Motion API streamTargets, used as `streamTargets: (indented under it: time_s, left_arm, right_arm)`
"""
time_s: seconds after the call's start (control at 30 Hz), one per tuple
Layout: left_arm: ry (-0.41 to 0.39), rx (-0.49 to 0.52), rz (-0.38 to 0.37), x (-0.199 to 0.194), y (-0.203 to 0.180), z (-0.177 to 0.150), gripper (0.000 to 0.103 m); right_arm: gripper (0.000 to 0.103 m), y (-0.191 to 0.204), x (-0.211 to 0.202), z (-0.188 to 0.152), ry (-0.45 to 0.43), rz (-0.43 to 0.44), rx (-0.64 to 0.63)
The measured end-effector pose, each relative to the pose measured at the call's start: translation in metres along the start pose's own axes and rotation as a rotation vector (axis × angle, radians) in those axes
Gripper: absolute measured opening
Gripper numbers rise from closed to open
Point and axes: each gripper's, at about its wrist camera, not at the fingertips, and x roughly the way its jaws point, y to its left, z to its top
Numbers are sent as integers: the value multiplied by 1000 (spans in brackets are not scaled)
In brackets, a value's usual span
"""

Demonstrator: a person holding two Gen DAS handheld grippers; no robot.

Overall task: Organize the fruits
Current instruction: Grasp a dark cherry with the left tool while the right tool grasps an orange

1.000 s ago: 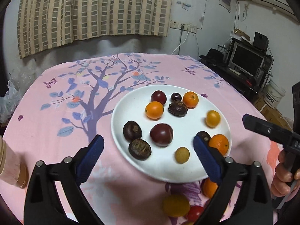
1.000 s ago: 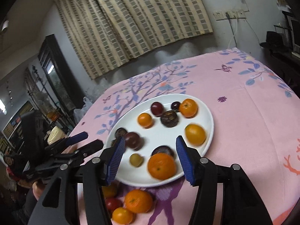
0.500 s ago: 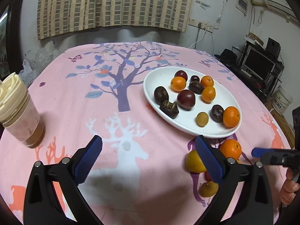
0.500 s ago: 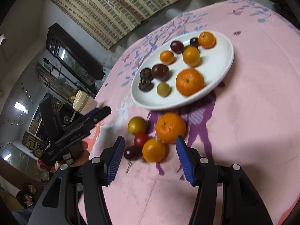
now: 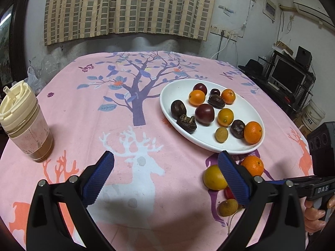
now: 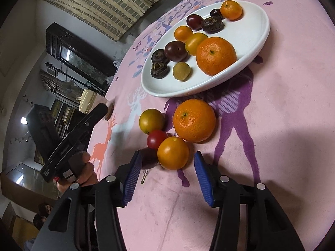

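Left wrist view: the left gripper [image 5: 165,175] hangs wide open and empty over the tablecloth [image 5: 88,108], beside the white plate [image 5: 167,104].

Right wrist view: the right gripper [image 6: 166,174], jaws just closing but not yet touching, straddles a small orange fruit [image 6: 173,153] near the table's front edge. Its left pad crowds a dark fruit [image 6: 148,158]; both could get pinched or roll.

I see a pink tablecloth [image 5: 83,115] printed with a purple tree and white deer. The plate [image 5: 171,96] is white. My gripper pads [image 6: 131,177] are blue.
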Motion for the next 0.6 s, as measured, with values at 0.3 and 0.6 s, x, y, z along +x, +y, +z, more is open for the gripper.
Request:
streamTargets:
  time_s: [0.3,0.6]
  left_arm:
    - [-19,40,-15,-9,-10,-2,98]
    - [34,429,-302,-32,-78,-41,64]
  right_arm:
    - [34,-5,8,3,1,-4,23]
    - [34,-9,-32,7,-135,80,48]
